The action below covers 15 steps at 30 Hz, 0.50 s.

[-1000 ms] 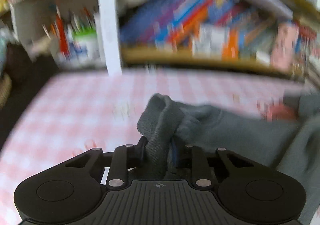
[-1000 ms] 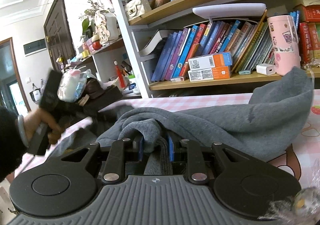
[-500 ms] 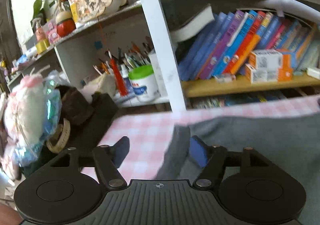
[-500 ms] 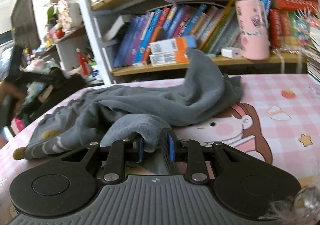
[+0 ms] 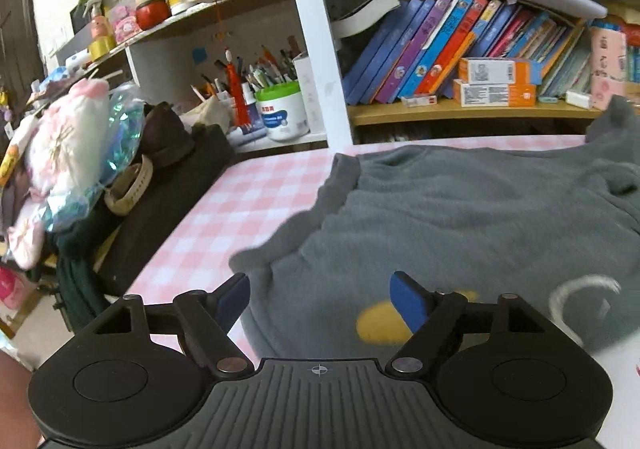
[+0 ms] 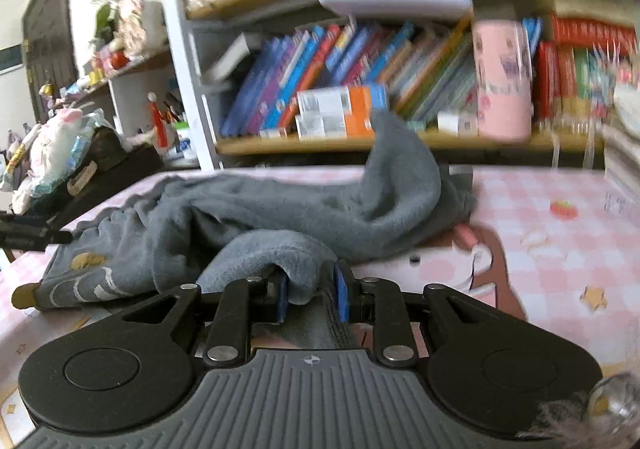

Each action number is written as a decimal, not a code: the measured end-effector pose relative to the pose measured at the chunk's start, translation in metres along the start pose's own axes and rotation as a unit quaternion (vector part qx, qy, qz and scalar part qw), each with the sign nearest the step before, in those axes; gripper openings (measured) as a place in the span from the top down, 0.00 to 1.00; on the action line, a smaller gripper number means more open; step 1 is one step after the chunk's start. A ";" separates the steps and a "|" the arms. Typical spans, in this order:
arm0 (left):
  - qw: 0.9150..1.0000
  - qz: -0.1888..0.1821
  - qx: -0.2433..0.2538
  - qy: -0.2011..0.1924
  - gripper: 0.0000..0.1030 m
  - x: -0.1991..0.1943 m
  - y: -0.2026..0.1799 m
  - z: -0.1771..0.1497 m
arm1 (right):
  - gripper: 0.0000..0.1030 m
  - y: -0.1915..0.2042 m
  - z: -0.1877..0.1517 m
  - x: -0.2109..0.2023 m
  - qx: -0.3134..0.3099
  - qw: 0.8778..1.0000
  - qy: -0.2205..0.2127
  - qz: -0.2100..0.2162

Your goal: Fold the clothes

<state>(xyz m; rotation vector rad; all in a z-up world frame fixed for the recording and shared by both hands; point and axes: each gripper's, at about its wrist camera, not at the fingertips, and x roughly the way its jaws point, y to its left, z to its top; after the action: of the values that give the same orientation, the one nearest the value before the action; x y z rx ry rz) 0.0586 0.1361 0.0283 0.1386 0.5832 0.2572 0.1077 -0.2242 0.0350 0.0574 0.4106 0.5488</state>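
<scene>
**Inspector:** Report the state of each claw and the location of the garment.

**Technician:** The left claw [image 5: 320, 299] is released; its blue pads stand wide apart above the near edge of the grey sweatshirt [image 5: 460, 217], with nothing between them. The right claw [image 6: 310, 297] is clenched on a bunched fold of the same sweatshirt [image 6: 280, 217]; fabric fills the gap between its pads. The garment rests on the pink checked tabletop [image 5: 240, 209], in front of the bookshelf [image 5: 460, 117].

**Inspector:** Report the condition of the garment.

**Technician:** In the left wrist view, the left portion lies fairly flat, with a ribbed edge toward the shelf and a yellow print [image 5: 378, 325] near the claw. In the right wrist view, the right portion is rumpled: one section stands up in a peak [image 6: 400, 153] and a thick roll runs toward the clenched claw. No squared, stacked fold is visible.

**Inspector:** State task progress.

**Technician:** Judged from these views, folding is incomplete. The garment is partly spread, with one end gathered in a claw. Remaining work, as assessed: flatten the raised section, bring the sleeves and sides inward, and fold the body over itself into a compact shape. Whether the gripped roll forms part of a deliberate fold cannot be determined.
</scene>
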 end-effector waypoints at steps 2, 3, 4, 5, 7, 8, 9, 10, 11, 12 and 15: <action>1.000 0.000 0.006 -0.008 0.23 -0.010 -0.002 -0.007 | 0.81 0.006 0.002 -0.021 -0.022 0.998 -0.057 0.005; 1.000 0.002 0.010 -0.012 0.23 -0.014 -0.003 -0.010 | 0.81 0.008 0.002 -0.033 -0.037 0.995 -0.092 0.005; 1.000 0.006 0.015 -0.015 0.23 -0.018 -0.003 -0.012 | 0.81 0.011 0.001 -0.047 -0.054 0.990 -0.132 0.000; 1.000 0.010 0.019 -0.017 0.23 -0.022 -0.002 -0.014 | 0.81 0.011 0.000 -0.056 -0.062 0.986 -0.156 -0.005; 1.000 0.013 0.020 -0.016 0.22 -0.027 0.001 -0.016 | 0.81 0.003 -0.004 -0.061 -0.050 0.986 -0.159 -0.009; 1.000 0.015 0.017 -0.016 0.22 -0.029 0.004 -0.017 | 0.81 -0.001 -0.006 -0.064 -0.044 0.986 -0.160 -0.011; 1.000 0.016 0.010 -0.015 0.21 -0.030 0.006 -0.018 | 0.80 -0.005 -0.007 -0.066 -0.038 0.986 -0.162 -0.014; 1.000 0.017 0.003 -0.013 0.19 -0.031 0.009 -0.018 | 0.78 -0.009 -0.009 -0.069 -0.032 0.986 -0.163 -0.016; 1.000 0.017 -0.005 -0.011 0.17 -0.032 0.012 -0.019 | 0.69 -0.013 -0.011 -0.072 -0.026 0.986 -0.165 -0.018; 1.000 0.016 -0.015 -0.009 0.16 -0.032 0.014 -0.020 | 0.61 -0.017 -0.013 -0.074 -0.021 0.986 -0.166 -0.020; 0.999 0.007 -0.036 0.000 0.15 -0.030 0.016 -0.021 | 0.37 -0.029 -0.018 -0.082 -0.003 0.985 -0.171 -0.027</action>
<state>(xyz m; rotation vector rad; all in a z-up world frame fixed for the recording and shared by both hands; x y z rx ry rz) 0.0190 0.1441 0.0299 0.0734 0.5715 0.2913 0.0516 -0.2927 0.0438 0.1325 0.0757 0.4758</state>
